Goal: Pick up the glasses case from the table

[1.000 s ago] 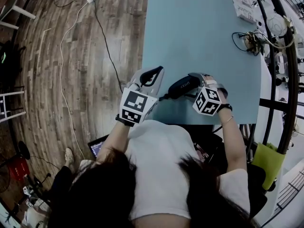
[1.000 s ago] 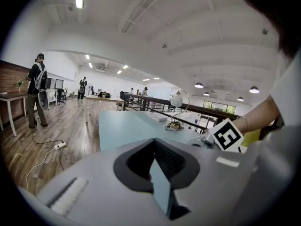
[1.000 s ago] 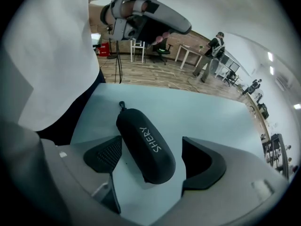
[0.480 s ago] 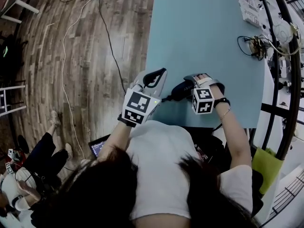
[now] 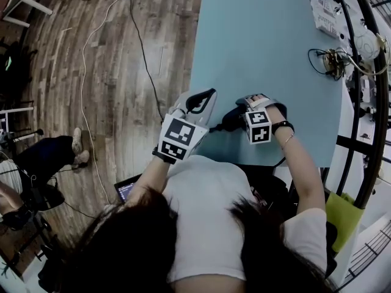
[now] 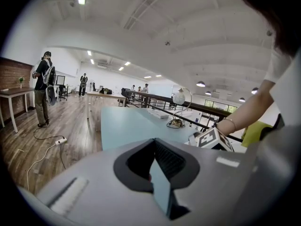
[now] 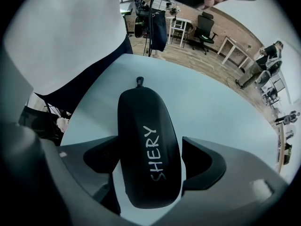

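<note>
- Your right gripper [image 7: 148, 147] has its jaws closed in on the flanks of the glasses case [image 7: 146, 109]. The pads sit against both sides, and I judge contact made, though I cannot confirm how firm it is.
- The glasses case lies close to the near edge of the tabletop [image 5: 263, 54], toward its near left corner. Its zip pull [image 7: 139, 82] points at your body.
- Risk: the shell is smooth and rounded. Under a light or uneven squeeze it could squirt out forward as you lift.
- Risk: your jaws sit toward one end of the case, not at its middle. The long free end may droop or pivot between the pads.
- Risk: the near edge is close. If the case slips there, it probably goes to the floor rather than back onto the tabletop.
- Risk: your left gripper [image 6: 157, 173] hovers just beside the right one, jaws drawn together but for a thin slit, with nothing in them. Keep it clear of the lift path.
- Container: the glasses case is closed, so its contents cannot be seen.
</note>
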Tool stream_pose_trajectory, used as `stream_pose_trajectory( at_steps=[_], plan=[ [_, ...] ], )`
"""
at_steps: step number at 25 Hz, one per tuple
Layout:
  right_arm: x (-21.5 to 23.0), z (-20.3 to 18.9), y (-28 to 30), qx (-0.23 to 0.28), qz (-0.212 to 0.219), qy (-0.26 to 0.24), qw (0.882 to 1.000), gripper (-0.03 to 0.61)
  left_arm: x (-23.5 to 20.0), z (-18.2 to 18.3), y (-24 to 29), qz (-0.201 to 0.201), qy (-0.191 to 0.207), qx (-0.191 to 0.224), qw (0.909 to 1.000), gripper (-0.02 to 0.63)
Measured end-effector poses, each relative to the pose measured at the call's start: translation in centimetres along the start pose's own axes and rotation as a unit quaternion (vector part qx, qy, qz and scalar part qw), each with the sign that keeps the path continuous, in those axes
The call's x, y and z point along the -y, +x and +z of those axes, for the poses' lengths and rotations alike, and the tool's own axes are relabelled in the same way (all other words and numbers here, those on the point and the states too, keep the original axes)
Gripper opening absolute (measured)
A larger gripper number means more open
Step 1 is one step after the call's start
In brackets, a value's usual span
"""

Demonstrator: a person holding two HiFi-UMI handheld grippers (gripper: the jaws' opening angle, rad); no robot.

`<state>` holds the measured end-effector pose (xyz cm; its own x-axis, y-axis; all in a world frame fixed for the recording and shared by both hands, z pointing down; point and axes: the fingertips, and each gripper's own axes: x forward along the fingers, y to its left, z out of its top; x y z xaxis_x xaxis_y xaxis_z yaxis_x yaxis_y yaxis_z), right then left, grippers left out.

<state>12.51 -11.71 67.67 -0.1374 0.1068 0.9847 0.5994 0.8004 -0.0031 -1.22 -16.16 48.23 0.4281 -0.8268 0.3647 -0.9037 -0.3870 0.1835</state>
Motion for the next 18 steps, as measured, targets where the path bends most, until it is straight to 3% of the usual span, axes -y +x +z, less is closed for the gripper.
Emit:
stream_pose_trajectory(
  at_steps=[10,18],
  plan=[
    [-0.24,-0.31,0.49,0.01,0.035,0.007,0.999,0.371,0.32,-0.18,0.32,-0.001,-0.003,-0.003,1.0,0.057],
    [-0.14,-0.16,0.41,0.025,0.037,0.011,0.999,0.371,0.26,-0.16,0.55,0.0,-0.002,-0.002,1.0,0.057]
  ],
)
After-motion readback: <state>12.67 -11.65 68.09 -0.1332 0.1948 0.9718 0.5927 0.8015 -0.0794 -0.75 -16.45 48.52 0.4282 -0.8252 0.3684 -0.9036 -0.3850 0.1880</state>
